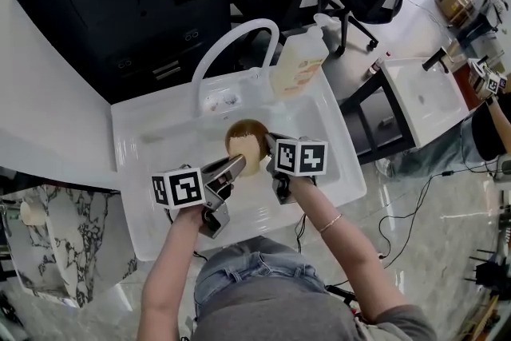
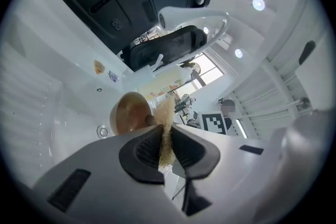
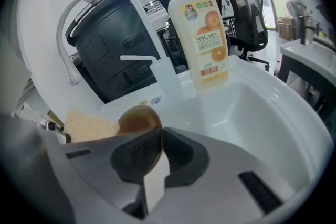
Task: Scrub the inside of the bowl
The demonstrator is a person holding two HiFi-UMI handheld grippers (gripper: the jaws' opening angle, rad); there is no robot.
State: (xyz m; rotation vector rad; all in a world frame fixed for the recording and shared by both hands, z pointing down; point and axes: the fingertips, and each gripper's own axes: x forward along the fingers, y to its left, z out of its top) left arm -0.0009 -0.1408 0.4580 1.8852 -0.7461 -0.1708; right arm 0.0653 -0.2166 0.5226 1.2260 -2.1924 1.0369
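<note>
- the left gripper point(image 2: 164, 136) has its jaws pressed tight on a flat tan sponge point(image 2: 166, 113); the pad stands up thin-edge-on between the dark pads and pokes out past the tips.
- over to the right gripper point(image 3: 157, 141): its jaws are pinched together on the rim of the round brown bowl point(image 3: 139, 119), holding it up on edge.
- the bowl point(image 1: 246, 144) hangs over the basin of the white sink point(image 1: 156, 136), in front of the white arched faucet point(image 1: 231, 44), between the two grippers.
- here's what matters: from the left gripper the bowl point(image 2: 128, 113) lies just ahead and a touch left of the sponge tip, and its hollow looks turned toward that gripper.
- the sponge point(image 3: 86, 126) sits right at the rim; touching or just short, i can't tell.
- my call: the left gripper is the one to move, pushing the sponge forward and leftward into the hollow while the right gripper braces.
- the pale soap bottle with orange label point(image 3: 202, 34) stands on the sink's back ledge, well clear.
</note>
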